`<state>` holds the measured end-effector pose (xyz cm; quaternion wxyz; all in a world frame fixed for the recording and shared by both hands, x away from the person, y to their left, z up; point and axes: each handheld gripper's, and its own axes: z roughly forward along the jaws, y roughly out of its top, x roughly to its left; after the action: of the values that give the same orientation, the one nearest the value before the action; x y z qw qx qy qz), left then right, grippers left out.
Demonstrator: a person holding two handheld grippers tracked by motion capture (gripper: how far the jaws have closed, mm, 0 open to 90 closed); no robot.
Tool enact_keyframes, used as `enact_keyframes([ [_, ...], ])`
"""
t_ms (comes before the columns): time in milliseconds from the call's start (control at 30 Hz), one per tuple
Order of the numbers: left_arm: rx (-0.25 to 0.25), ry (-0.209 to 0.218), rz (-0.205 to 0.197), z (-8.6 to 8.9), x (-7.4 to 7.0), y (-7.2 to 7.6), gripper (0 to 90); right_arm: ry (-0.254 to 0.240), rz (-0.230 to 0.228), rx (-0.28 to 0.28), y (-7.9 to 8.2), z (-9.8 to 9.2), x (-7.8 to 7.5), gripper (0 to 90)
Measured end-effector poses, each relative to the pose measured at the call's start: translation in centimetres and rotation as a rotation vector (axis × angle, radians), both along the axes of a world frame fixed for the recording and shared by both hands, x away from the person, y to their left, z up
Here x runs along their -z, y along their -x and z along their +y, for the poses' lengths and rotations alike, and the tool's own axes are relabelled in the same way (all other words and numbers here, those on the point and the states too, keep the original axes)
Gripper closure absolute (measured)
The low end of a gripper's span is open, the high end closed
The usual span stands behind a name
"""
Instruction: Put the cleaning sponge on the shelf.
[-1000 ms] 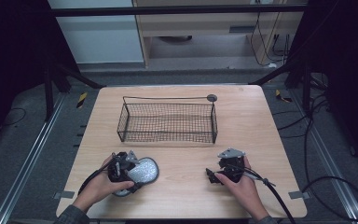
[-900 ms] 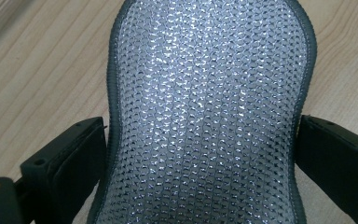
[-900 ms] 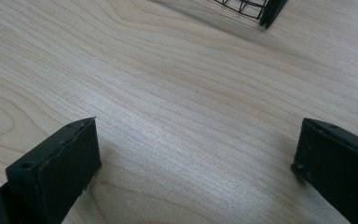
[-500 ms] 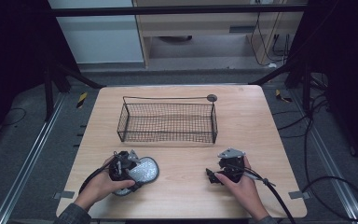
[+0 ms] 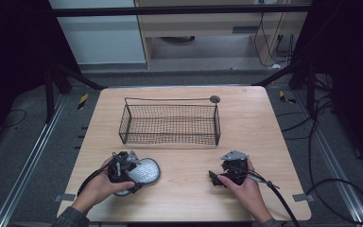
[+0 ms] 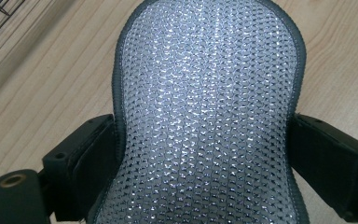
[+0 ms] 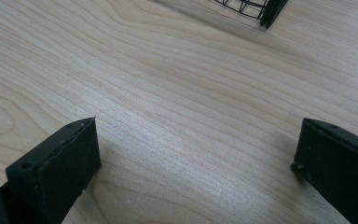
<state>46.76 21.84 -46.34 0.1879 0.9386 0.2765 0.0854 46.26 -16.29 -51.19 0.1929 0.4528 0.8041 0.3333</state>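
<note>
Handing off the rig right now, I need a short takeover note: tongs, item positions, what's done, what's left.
Left tongs: jaws on both sides of the silver mesh pad, apparently gripping it; pad low over the table, near front left.
Right tongs: open, holding nothing, low over bare wood at front right.
Wire basket: mid-table, nothing inside.
Done: pad seemingly grasped.
Left: probably carry the pad to the basket and release it there.

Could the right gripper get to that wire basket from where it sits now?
Probably yes. The right gripper rests open on the table, and only bare wood lies between it and the basket; the left gripper with its pad is off to the side.
</note>
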Motion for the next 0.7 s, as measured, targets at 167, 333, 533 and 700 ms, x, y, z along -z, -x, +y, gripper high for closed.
enact_keyframes([
  [167,0.015,-0.001,-0.017,-0.1,-0.8,0.2,8.9,0.000,0.000,0.000,0.0,0.0,0.0,0.4],
  [333,0.024,-0.002,-0.050,-0.1,-2.2,0.0,9.1,0.000,-0.001,0.000,0.0,0.0,0.0,0.4],
  [533,0.037,-0.009,-0.086,-0.3,-3.6,-0.2,9.2,-0.001,0.000,0.001,0.0,0.0,0.0,0.4],
  [700,0.048,-0.025,-0.129,-0.4,-5.3,-0.5,9.3,-0.003,0.001,0.003,0.0,0.0,0.0,0.4],
])
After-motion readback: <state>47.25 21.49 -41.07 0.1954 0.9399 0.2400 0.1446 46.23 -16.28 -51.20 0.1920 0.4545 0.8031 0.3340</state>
